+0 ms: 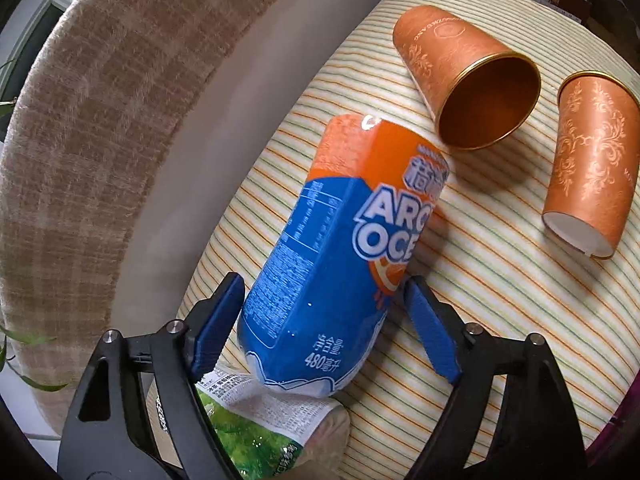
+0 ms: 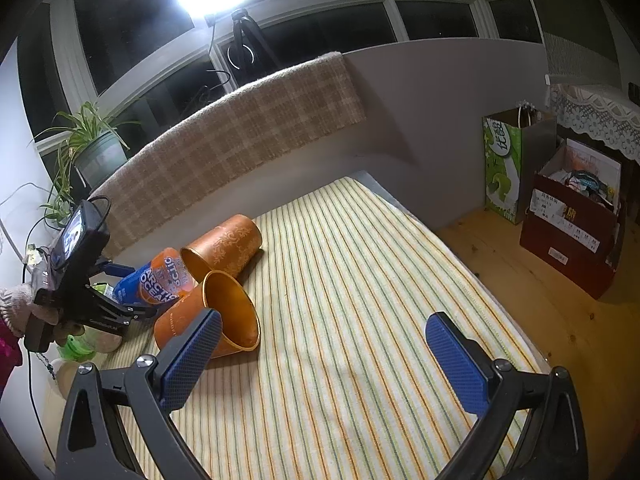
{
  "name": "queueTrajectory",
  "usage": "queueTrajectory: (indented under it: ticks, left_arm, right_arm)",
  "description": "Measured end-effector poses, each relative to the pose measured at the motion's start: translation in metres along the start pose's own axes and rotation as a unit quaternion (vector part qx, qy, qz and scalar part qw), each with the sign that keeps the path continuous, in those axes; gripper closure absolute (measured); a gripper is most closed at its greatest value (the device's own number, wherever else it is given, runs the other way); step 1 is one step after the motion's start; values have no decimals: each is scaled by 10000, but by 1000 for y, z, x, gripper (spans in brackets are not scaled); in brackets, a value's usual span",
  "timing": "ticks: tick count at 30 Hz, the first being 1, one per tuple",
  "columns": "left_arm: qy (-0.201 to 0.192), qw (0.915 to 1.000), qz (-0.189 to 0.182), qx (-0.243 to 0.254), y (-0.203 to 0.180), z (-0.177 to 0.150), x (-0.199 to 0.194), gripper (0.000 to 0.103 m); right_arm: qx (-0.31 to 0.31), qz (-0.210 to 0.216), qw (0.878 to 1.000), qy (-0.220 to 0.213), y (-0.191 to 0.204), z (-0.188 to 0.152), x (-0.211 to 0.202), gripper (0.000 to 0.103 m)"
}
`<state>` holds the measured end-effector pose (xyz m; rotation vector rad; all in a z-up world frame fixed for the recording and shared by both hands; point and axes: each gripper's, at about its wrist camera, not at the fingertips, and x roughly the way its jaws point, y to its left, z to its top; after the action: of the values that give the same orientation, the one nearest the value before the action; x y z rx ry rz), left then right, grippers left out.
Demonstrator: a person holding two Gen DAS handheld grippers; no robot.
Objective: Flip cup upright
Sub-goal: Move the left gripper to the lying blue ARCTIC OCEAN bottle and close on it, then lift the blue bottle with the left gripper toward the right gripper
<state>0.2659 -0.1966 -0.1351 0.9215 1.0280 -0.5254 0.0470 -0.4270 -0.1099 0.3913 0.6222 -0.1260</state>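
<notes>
Cups are lying on their sides on the striped cloth (image 1: 460,300): one orange cup (image 1: 464,76) is resting with its open mouth turned toward the left camera, and a second orange cup (image 1: 592,168) is lying just to its right, white base showing. Neither is standing upright yet. In the right view the two are lying close together near the cloth's left edge, the nearer cup (image 2: 216,316) partly hidden behind a blue finger, the farther one (image 2: 224,246) beyond it.

The left gripper (image 1: 324,320) is reaching around a blue and orange bottle (image 1: 340,248), which is lying between its fingers; the blue pads (image 1: 218,320) are sitting beside the bottle's sides with small gaps showing (so the jaws are standing wide rather than clamped). A green-labelled bottle (image 1: 256,424) is lying just below it, touching its base end.

The right gripper (image 2: 324,360) is hovering over the cloth with its fingers spread wide, gripping nothing. The left gripper (image 2: 120,308) is showing at the left of that view, over the blue and orange bottle (image 2: 154,278).

A potted plant (image 2: 92,152) is standing by the window, and a green bag (image 2: 504,164) and red box (image 2: 572,240) are sitting on the wooden floor (image 2: 540,304).
</notes>
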Motion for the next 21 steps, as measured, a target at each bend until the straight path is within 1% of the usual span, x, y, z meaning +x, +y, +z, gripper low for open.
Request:
queueTrajectory:
  ticks: [1, 2, 4, 8, 12, 18, 21]
  left_arm:
    - [8, 10000, 18, 24, 0, 0, 1, 22]
    - [23, 10000, 38, 50, -1, -1, 3, 26]
    - [4, 9999, 64, 85, -1, -1, 4, 27]
    - [-87, 9999, -2, 84, -3, -6, 1, 30]
    - [-193, 9998, 64, 43, -5, -12, -7, 30]
    - [-425, 9988, 61, -249, -6, -29, -36, 31]
    - [-565, 9973, -1, -460, -6, -37, -52, 31]
  right_arm:
    - [18, 9, 10000, 22, 0, 0, 1, 0]
    - [27, 10, 10000, 35, 0, -1, 1, 0]
    - [43, 8, 10000, 58, 0, -1, 2, 0]
    - [89, 21, 9999, 90, 0, -2, 3, 0]
    - [82, 21, 9999, 85, 1, -2, 1, 0]
    - [104, 47, 9999, 47, 2, -1, -5, 0]
    - [115, 81, 9999, 16, 3, -1, -9, 0]
